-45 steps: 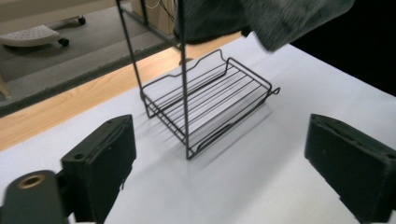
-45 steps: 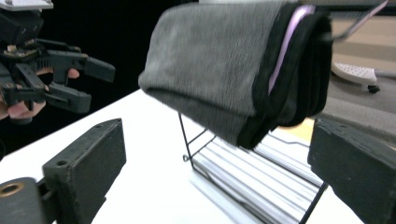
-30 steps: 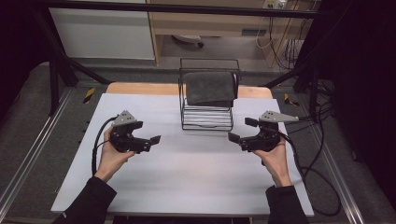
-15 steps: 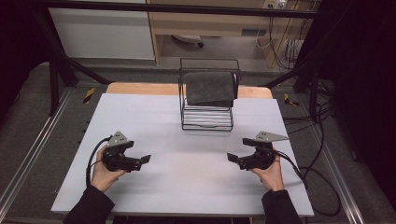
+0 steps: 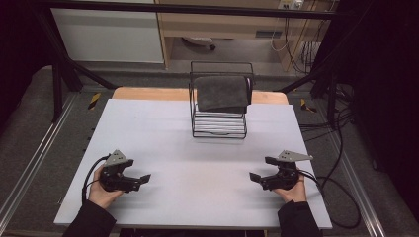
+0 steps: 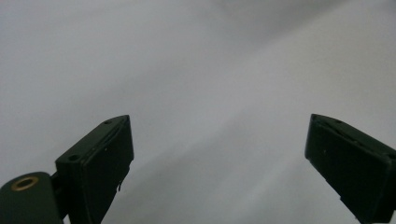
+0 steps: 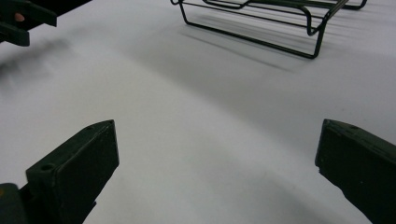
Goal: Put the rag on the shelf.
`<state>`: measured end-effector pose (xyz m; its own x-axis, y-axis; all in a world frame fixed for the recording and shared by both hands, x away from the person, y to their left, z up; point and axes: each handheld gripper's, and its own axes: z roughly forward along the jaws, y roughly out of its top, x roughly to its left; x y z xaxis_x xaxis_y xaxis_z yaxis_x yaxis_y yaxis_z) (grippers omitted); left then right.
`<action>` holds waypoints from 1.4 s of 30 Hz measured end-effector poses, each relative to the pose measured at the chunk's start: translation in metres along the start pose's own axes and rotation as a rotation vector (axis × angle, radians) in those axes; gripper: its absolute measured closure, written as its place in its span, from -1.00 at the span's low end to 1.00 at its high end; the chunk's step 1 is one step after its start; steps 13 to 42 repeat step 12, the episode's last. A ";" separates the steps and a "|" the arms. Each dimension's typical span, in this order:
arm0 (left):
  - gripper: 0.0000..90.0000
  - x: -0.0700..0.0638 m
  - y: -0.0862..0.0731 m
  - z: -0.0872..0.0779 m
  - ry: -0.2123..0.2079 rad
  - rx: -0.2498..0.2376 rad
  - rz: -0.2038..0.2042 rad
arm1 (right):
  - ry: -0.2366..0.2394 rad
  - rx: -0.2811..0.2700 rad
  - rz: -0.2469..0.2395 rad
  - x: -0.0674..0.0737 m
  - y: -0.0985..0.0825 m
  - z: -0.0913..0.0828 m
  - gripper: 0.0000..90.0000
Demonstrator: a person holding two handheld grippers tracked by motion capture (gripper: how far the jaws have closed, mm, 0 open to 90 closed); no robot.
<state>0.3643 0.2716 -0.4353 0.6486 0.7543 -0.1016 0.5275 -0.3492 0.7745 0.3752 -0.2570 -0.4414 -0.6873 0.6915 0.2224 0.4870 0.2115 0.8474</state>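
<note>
Your high view looks forward and down from above your side of the table [image 5: 197,148], taking in its whole top. Your left gripper view sits close over bare tabletop. Your right gripper view skims low across it toward the wire rack [image 7: 261,23], which the high view shares [image 5: 220,126].

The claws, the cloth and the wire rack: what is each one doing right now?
Left claw: open, holding nothing, low over the table.
Right claw: open, holding nothing, low over the table.
Cloth: grey, draped over the top of the rack, untouched.
Wire rack: upright at the far middle of the table, apart from both claws.
</note>
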 end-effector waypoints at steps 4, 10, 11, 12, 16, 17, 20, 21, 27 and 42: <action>-0.82 0.003 -0.008 -0.002 -0.007 -0.004 -0.011 | 0.000 0.018 -0.004 -0.003 -0.008 -0.003 -0.99; -0.82 0.004 -0.015 0.000 -0.004 0.016 0.003 | -0.014 0.048 -0.005 -0.005 -0.018 -0.007 -0.99; -0.82 0.004 -0.015 -0.001 -0.006 0.016 0.005 | -0.018 0.047 -0.010 -0.005 -0.018 -0.007 -0.99; -0.82 0.004 -0.015 -0.001 -0.006 0.010 0.000 | -0.019 0.045 -0.011 -0.005 -0.018 -0.007 -0.99; -0.82 0.004 -0.015 -0.001 -0.006 0.010 0.000 | -0.019 0.045 -0.011 -0.005 -0.018 -0.007 -0.99; -0.82 0.004 -0.015 -0.001 -0.006 0.010 0.000 | -0.019 0.045 -0.011 -0.005 -0.018 -0.007 -0.99; -0.82 0.004 -0.015 -0.001 -0.006 0.010 0.000 | -0.019 0.045 -0.011 -0.005 -0.018 -0.007 -0.99; -0.82 0.004 -0.015 -0.001 -0.006 0.010 0.000 | -0.019 0.045 -0.011 -0.005 -0.018 -0.007 -0.99; -0.82 0.004 -0.015 -0.001 -0.006 0.010 0.000 | -0.019 0.045 -0.011 -0.005 -0.018 -0.007 -0.99; -0.82 0.004 -0.015 -0.001 -0.006 0.010 0.000 | -0.019 0.045 -0.011 -0.005 -0.018 -0.007 -0.99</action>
